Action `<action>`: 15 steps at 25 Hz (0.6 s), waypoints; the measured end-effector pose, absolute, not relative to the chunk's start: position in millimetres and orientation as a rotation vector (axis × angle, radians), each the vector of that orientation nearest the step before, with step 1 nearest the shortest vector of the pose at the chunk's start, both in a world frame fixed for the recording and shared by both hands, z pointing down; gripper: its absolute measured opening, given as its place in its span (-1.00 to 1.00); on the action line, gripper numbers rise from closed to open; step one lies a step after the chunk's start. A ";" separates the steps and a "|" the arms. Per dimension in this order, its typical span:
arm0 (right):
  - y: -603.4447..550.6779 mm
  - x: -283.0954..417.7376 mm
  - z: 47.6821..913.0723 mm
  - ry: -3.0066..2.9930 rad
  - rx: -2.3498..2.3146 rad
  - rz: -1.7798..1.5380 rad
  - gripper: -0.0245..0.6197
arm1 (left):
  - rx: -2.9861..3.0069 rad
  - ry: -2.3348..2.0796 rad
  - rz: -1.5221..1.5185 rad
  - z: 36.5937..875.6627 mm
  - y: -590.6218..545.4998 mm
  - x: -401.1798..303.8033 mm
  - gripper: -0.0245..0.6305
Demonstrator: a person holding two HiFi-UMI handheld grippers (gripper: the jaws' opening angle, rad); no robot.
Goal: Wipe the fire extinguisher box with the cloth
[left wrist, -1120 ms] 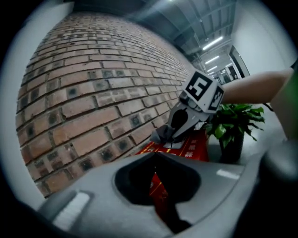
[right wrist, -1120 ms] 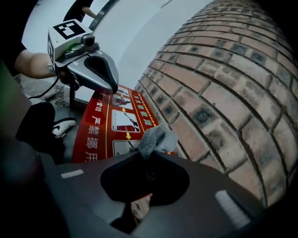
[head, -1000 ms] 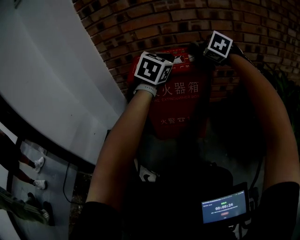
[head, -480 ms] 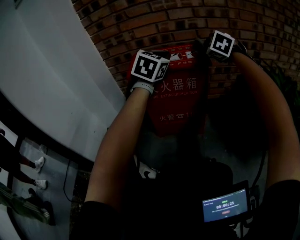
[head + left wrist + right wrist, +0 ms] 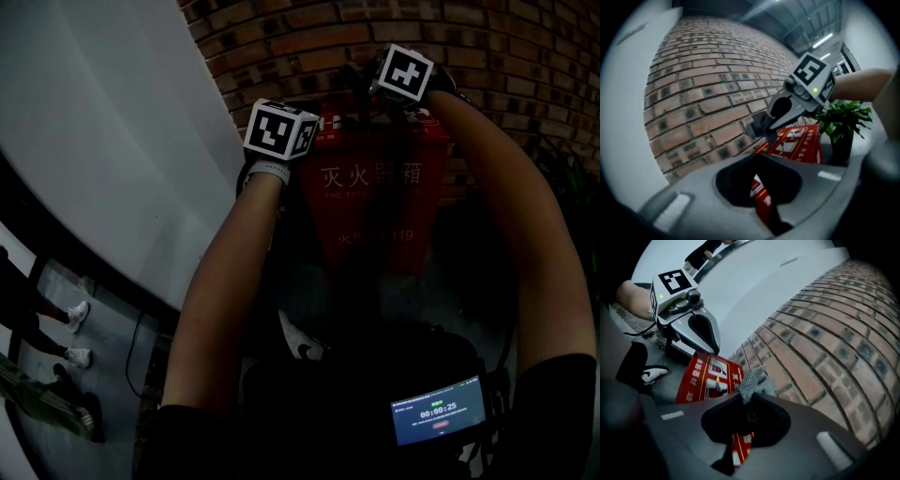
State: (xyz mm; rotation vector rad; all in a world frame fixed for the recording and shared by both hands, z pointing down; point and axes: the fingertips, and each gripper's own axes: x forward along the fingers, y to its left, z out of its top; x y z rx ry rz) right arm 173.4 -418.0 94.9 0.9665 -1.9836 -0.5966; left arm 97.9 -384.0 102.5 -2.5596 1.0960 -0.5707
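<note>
**A:** Where is the box?

**B:** The red fire extinguisher box (image 5: 375, 211) stands on the floor against a brick wall (image 5: 309, 42), seen from above in dim light. White Chinese lettering runs across its front, and pictures are printed on its top.

**A:** And the cloth?

**B:** A small grey cloth (image 5: 753, 381) is bunched at the far edge of the box top, close to the bricks. The right gripper (image 5: 747, 399) has its jaws clamped on it. Whether the cloth touches the box is unclear.

**A:** The other gripper?

**B:** The left gripper (image 5: 757, 157) is at the box's top left corner, jaws together with nothing between them. Bare forearms reach from the near side to both grippers.

**A:** What surrounds it?

**B:** A white wall (image 5: 103, 141) curves away on the left. A green potted plant (image 5: 843, 119) stands right of the box. Near the person are a dark shoe (image 5: 302, 345) and a small lit screen (image 5: 439, 422).
</note>
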 end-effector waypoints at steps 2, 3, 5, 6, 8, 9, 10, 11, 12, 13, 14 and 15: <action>-427.3 139.5 98.5 -2.007 0.927 -0.627 -0.84 | -2.543 1.129 -0.602 106.9 -398.0 74.9 -0.93; -433.8 124.3 98.9 -2.004 0.912 -0.657 -0.84 | -2.527 1.140 -0.623 107.9 -405.5 64.7 -0.93; -449.0 99.7 100.7 -1.981 0.892 -0.714 -0.84 | -2.485 1.160 -0.660 107.3 -419.8 47.7 -0.93; -454.7 88.0 104.1 -1.984 0.875 -0.718 -0.84 | -2.472 1.164 -0.671 107.0 -426.0 42.1 -0.93; -463.7 66.0 109.4 -2.003 0.845 -0.726 -0.84 | -2.471 1.158 -0.680 108.6 -436.7 36.4 -0.93; -469.1 56.8 111.6 -2.008 0.835 -0.733 -0.84 | -2.475 1.157 -0.682 110.1 -441.1 34.2 -0.93; -476.5 49.8 115.4 -2.008 0.829 -0.737 -0.84 | -2.478 1.157 -0.685 112.3 -444.8 32.0 -0.93; -485.1 44.9 120.5 -2.004 0.826 -0.735 -0.84 | -2.481 1.154 -0.689 115.1 -448.0 30.2 -0.93; -493.6 41.8 125.9 -1.997 0.827 -0.728 -0.84 | -2.485 1.146 -0.691 118.4 -450.6 29.5 -0.93; -501.5 40.5 131.3 -1.989 0.830 -0.716 -0.84 | -2.491 1.135 -0.694 122.1 -452.9 29.7 -0.93; -508.3 40.7 137.1 -1.978 0.830 -0.700 -0.84 | -2.497 1.124 -0.703 126.3 -454.6 30.4 -0.93; -513.5 42.4 143.3 -1.965 0.826 -0.684 -0.84 | -2.502 1.110 -0.716 130.3 -455.0 32.0 -0.93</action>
